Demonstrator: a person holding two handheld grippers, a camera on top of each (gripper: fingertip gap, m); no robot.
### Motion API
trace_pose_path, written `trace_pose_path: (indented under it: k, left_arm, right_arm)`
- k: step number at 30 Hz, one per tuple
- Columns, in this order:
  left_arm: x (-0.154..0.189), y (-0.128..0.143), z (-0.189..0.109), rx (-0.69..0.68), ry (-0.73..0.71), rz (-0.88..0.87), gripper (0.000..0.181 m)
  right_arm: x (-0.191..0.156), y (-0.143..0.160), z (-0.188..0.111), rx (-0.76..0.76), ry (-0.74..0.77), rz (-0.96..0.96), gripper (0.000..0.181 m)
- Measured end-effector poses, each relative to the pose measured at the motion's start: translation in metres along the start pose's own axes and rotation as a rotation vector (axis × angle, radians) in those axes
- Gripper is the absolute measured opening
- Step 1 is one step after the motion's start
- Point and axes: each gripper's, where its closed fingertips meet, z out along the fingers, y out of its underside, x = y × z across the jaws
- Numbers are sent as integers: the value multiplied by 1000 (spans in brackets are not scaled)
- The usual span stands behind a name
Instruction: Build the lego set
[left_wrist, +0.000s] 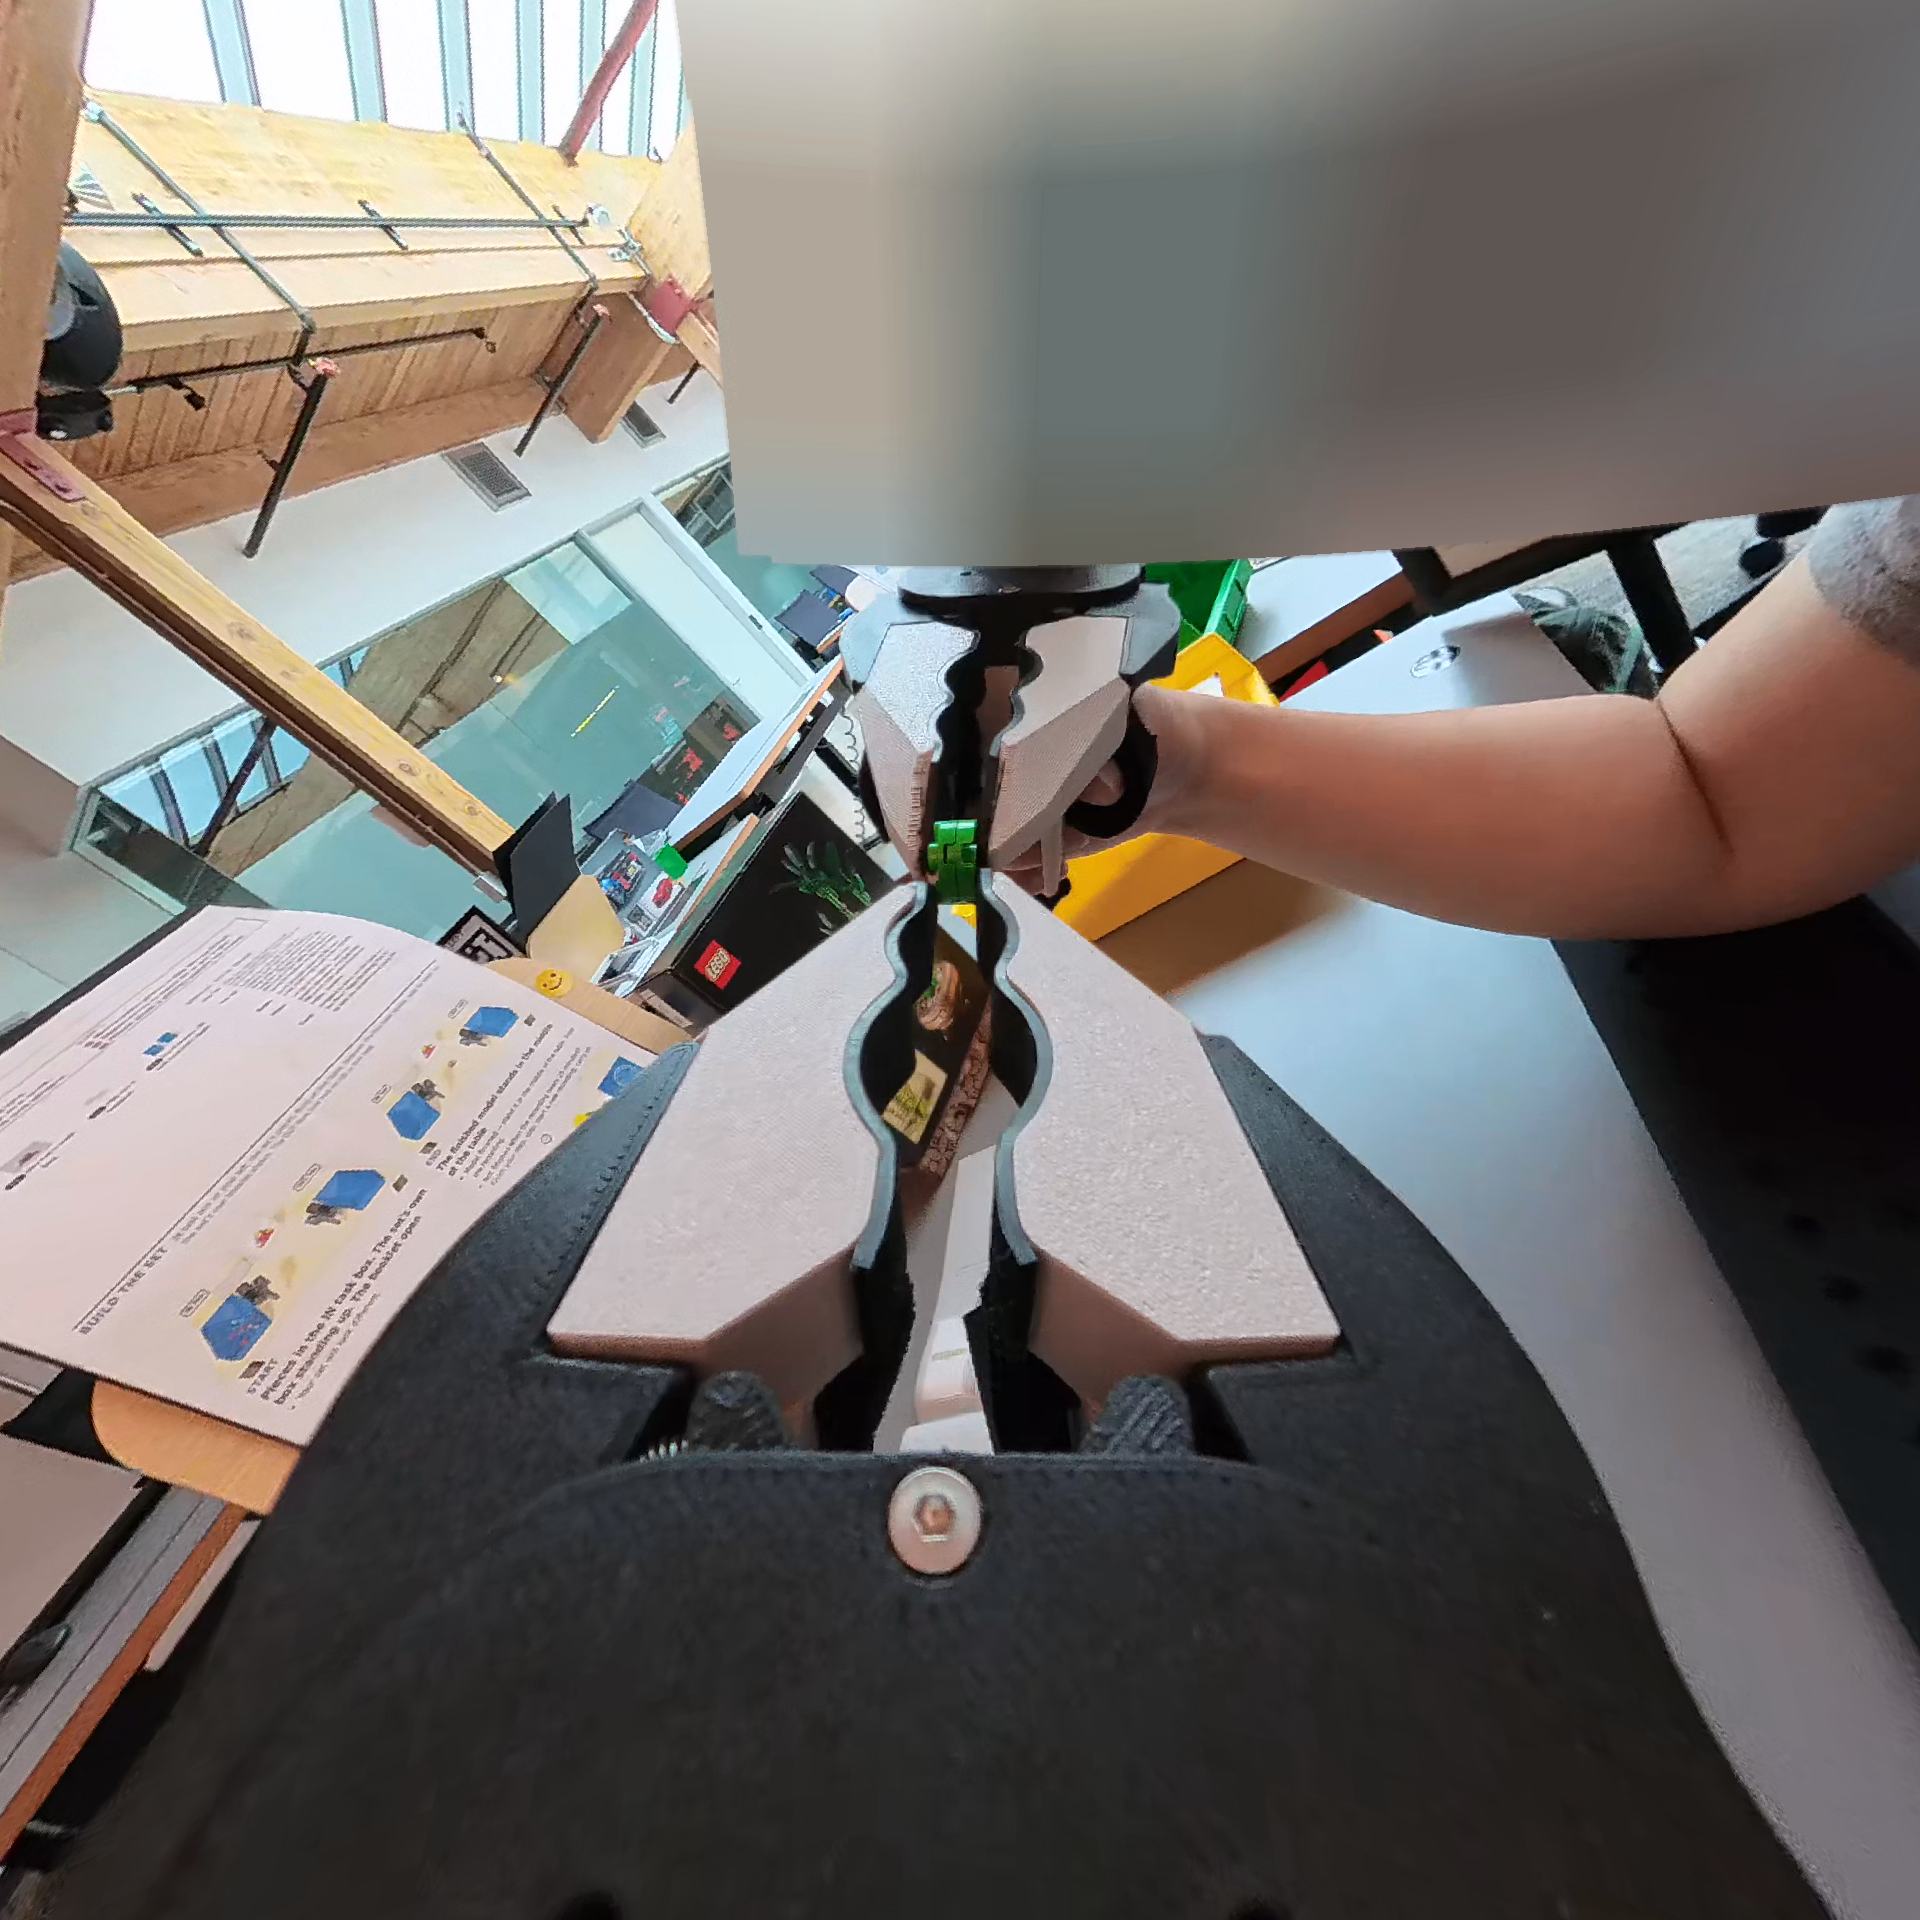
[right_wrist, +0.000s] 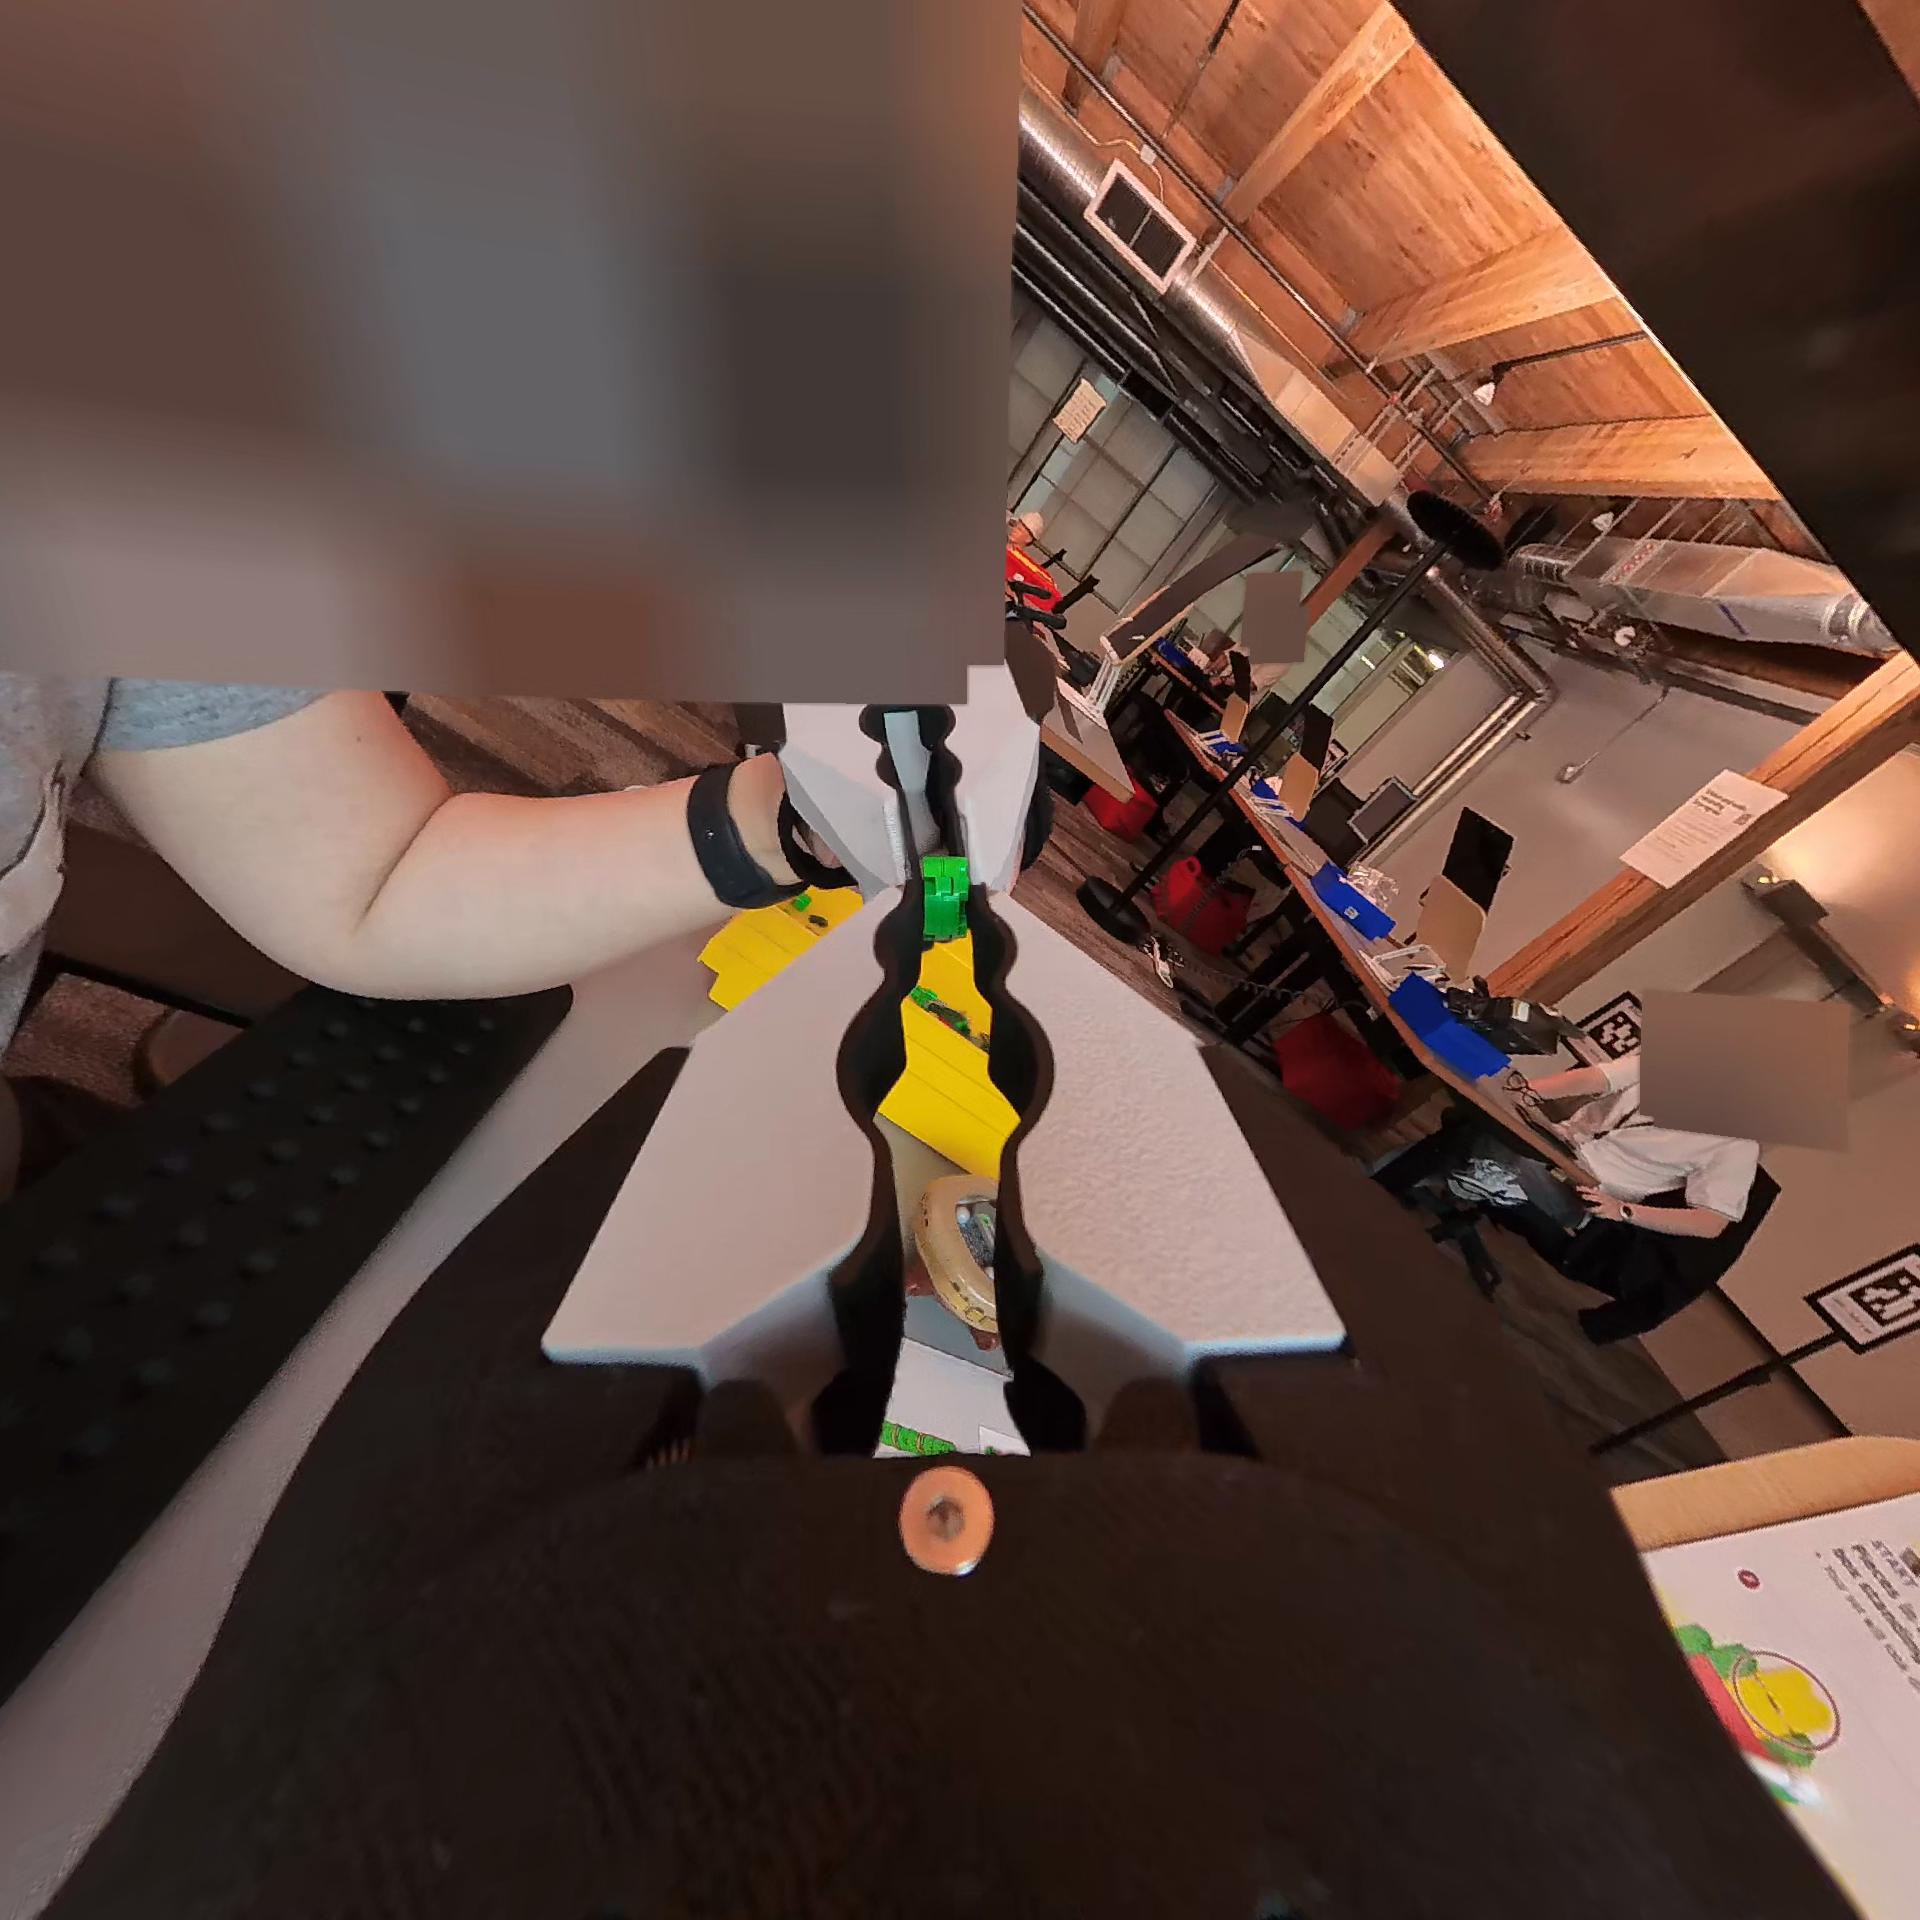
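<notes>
We have both tools raised above the bench, tip to tip. Our left gripper has its pale fingers drawn narrow, pinching the lower end of a small bright-green plastic brick piece. Our right gripper faces it from across and clamps the upper end of that same piece, so the green piece hangs between the two sets of tips, clear of the surface.

From the right wrist view we see the match: right gripper nearly closed on the green brick piece, left gripper meeting it head-on, a hand with a black wristband behind it.

Around us: a yellow plastic bin lies under the tips with small green bits inside, and a tan round model part sits nearer us. A black set box stands beside an open printed instruction sheet towards the bench's left edge. The bench top is pale grey, with a black perforated mat along its right side. Overhead, timber beams; beyond, long tables with blue bins and seated people.
</notes>
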Motion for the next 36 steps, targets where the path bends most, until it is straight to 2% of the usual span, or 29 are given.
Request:
trace_pose_path:
  k: [5, 9, 12, 15, 20, 22, 27, 36]
  left_arm:
    - [5, 3, 1, -17, 32, 2, 6]
    - [-2, 6, 3, -4, 11, -45, 6]
    - [-14, 9, -2, 20, -3, -174, 6]
    - [-30, 21, -19, -3, -15, -337, 25]
    - [-53, 13, -48, 176, 73, -725, 31]
    - [-66, 21, -51, 206, 58, -861, 32]
    - [-62, 49, -37, 116, 90, -976, 40]
    - [-35, 56, -7, 32, 212, -1001, 35]
  right_arm:
    - [-5, 6, -1, -50, -26, -17, 7]
    - [4, 7, -1, -58, 30, -36, 7]
    - [15, 7, 1, -40, 114, -92, 7]
    - [23, 9, 5, -30, 197, -190, 6]
    - [39, 26, 11, -97, 338, -367, 5]
    - [41, 38, 13, -155, 352, -411, 6]
    - [43, 57, 18, -264, 368, -517, 6]
    - [40, 57, 20, -271, 360, -548, 6]
